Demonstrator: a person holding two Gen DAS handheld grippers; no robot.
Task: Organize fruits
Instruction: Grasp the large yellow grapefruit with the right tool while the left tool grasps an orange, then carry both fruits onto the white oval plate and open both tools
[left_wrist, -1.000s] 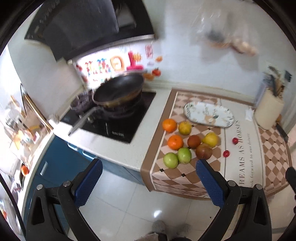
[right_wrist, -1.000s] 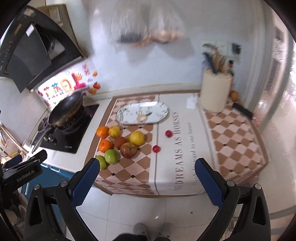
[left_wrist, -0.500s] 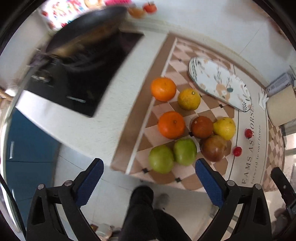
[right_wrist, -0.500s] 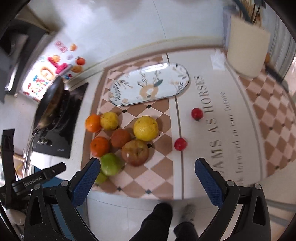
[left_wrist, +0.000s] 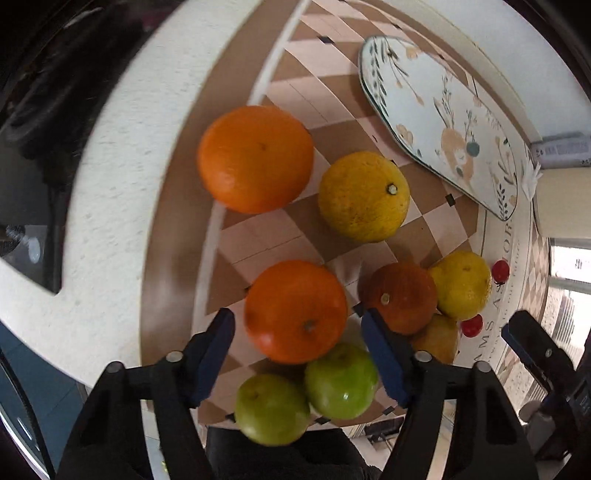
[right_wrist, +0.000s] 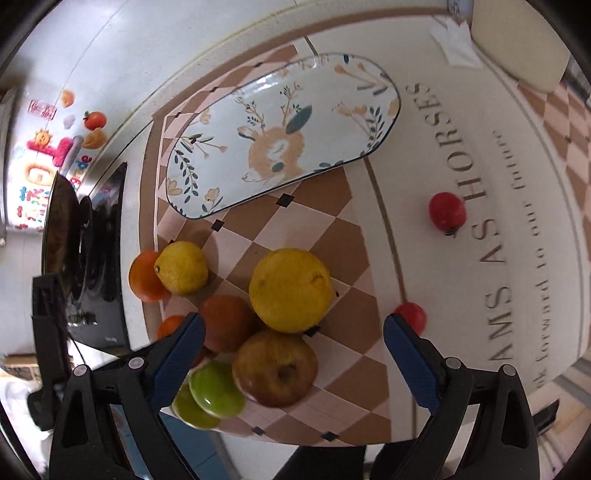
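Left gripper spread wide, straddling an orange without touching. Right gripper wide open, holding nothing, above a brownish apple. Beyond both, a patterned plate, bare; fruit clustered on the checked mat.

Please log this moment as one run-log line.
left gripper: open, around orange | right gripper: open, over apple | plate: empty

Bright, even daylight – strong fisheye warp w/ dark corners, motion blur at left edges.
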